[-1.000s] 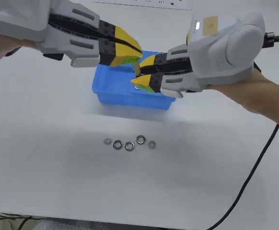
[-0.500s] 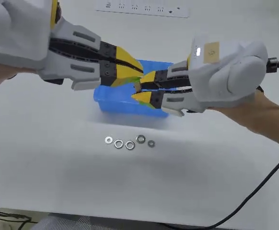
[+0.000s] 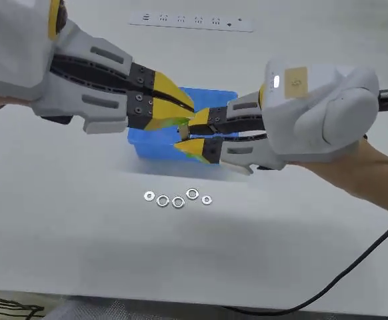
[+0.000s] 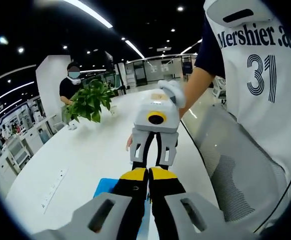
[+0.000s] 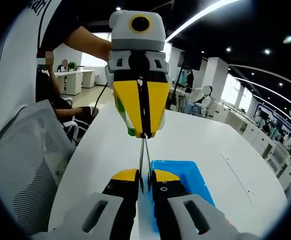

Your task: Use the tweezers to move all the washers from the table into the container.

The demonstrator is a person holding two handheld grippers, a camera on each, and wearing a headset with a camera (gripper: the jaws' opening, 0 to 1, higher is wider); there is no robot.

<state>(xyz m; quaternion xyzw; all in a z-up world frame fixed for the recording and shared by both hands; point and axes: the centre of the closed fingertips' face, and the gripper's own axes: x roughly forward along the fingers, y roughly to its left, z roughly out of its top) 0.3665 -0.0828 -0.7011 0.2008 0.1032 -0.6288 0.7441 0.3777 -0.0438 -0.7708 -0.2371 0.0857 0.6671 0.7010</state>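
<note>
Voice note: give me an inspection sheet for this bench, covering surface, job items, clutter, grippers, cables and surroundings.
Surface: plain white table.
Job's things: five washers lie loose in a row on the table, in front of the blue container; the tweezers are held in the air between the grippers.
Clutter: nothing seen.
Grippers: left gripper is shut on one end of the tweezers; right gripper has its jaws on either side of them, grip unclear.
Cables: a black cable runs from the right gripper across the table; a power strip lies at the far side.
Surroundings: open office with a potted plant and a mesh chair.
</note>
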